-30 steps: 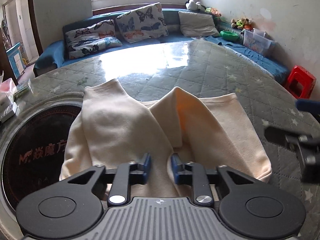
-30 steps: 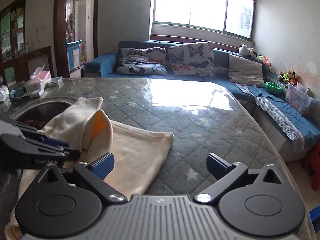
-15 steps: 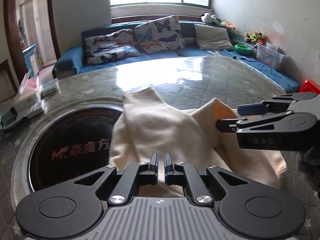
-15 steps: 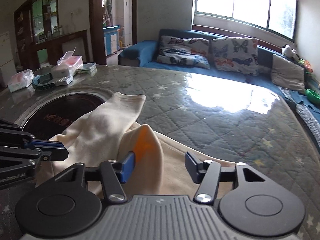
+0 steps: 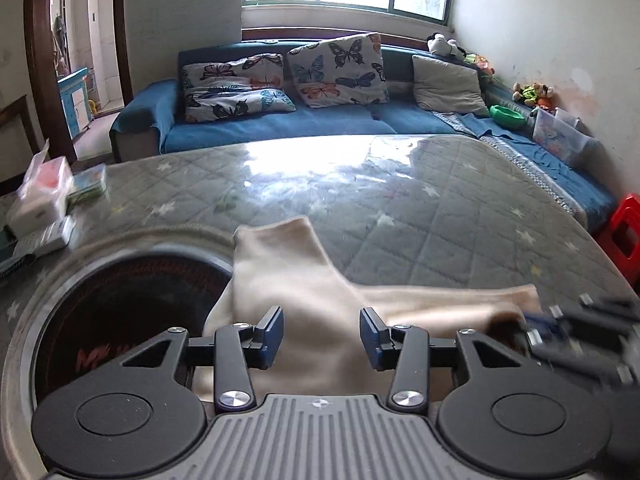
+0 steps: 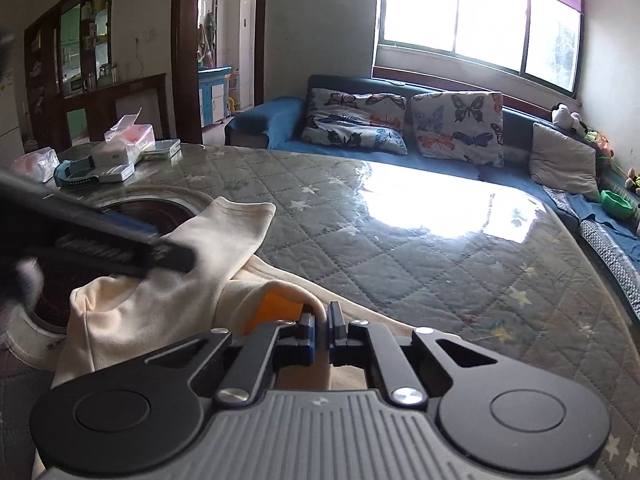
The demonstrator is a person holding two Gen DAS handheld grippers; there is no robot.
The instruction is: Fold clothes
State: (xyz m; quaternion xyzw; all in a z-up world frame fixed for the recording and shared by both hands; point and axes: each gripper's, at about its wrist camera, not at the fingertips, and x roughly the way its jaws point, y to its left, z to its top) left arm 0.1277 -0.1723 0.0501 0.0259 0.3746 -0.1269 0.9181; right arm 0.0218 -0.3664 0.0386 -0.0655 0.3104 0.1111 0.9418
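Your right gripper (image 6: 319,334) pinches raised fold of garment (image 6: 172,300), pads pressed together on cloth, orange lining showing at pinch. Your left gripper (image 5: 321,334) spread wide over garment (image 5: 304,320), gripping nothing. Garment lies on table (image 5: 420,216), its left edge over dark round inset (image 5: 120,308); one sleeve points toward sofa (image 5: 360,120). Boxes (image 6: 120,152) beyond inset. Sofa behind table, window (image 6: 480,12) above it.

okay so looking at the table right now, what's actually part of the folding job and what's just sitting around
Part of the job:
cream garment
right gripper, shut on a fold of it
left gripper, open above it

Just lying about:
tissue packs
white boxes
blue watch
round hotplate set in the table
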